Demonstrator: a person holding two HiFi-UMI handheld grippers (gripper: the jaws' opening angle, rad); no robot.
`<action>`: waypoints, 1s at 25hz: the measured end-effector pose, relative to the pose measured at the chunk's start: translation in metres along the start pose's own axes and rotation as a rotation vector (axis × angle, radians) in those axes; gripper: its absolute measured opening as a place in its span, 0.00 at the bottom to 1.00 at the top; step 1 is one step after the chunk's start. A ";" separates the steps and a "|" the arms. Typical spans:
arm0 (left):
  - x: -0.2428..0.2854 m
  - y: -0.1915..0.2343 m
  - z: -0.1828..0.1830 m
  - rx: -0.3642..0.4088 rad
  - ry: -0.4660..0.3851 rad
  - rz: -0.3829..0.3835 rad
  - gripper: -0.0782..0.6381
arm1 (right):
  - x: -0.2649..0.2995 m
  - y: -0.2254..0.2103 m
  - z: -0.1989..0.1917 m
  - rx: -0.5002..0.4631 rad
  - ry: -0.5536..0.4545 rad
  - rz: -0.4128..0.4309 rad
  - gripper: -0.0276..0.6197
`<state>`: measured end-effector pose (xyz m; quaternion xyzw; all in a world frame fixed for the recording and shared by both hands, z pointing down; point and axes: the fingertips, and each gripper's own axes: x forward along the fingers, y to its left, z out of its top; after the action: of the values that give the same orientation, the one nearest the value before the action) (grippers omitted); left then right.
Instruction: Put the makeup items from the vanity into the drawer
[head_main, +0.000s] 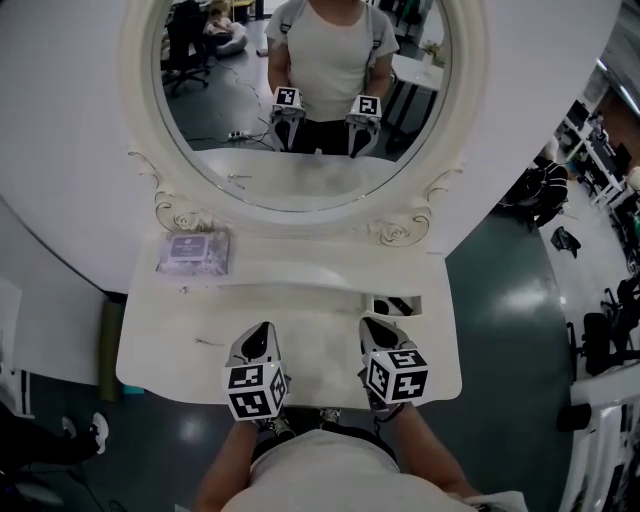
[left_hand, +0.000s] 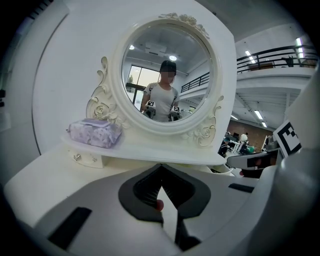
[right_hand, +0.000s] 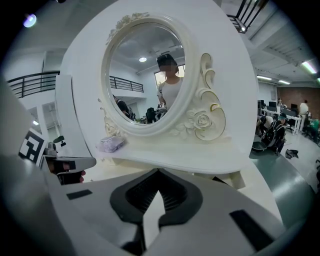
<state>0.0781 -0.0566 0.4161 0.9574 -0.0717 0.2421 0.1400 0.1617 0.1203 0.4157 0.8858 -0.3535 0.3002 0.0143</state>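
Observation:
The white vanity (head_main: 160, 350) has an oval mirror (head_main: 300, 120) and a raised shelf. On the right under that shelf a small drawer (head_main: 396, 305) stands open, and what it holds is hidden. My left gripper (head_main: 262, 332) hovers over the front of the tabletop, left of centre, with its jaw tips touching. A small red spot (left_hand: 159, 204) shows low between its jaws; I cannot tell what it is. My right gripper (head_main: 375, 328) is just in front of the open drawer, shut with nothing between its jaws (right_hand: 159, 172).
A lilac tissue pack (head_main: 193, 250) lies on the left end of the shelf, above a closed small drawer with knobs (left_hand: 84, 159). Something thin and dark (head_main: 208, 343) lies on the tabletop left of my left gripper. Beyond the vanity's edges there is dark floor.

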 end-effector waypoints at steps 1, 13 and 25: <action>0.000 -0.001 0.000 0.009 0.001 -0.001 0.12 | 0.001 -0.001 0.000 0.001 0.000 0.000 0.07; 0.004 -0.004 -0.006 -0.005 0.008 0.000 0.12 | 0.004 -0.004 -0.008 0.003 0.024 0.012 0.07; -0.048 0.096 -0.051 -0.195 0.023 0.248 0.12 | 0.061 0.106 -0.027 -0.171 0.157 0.259 0.07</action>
<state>-0.0060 -0.1294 0.4583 0.9202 -0.2112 0.2604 0.2023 0.1152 0.0098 0.4506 0.8023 -0.4869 0.3364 0.0783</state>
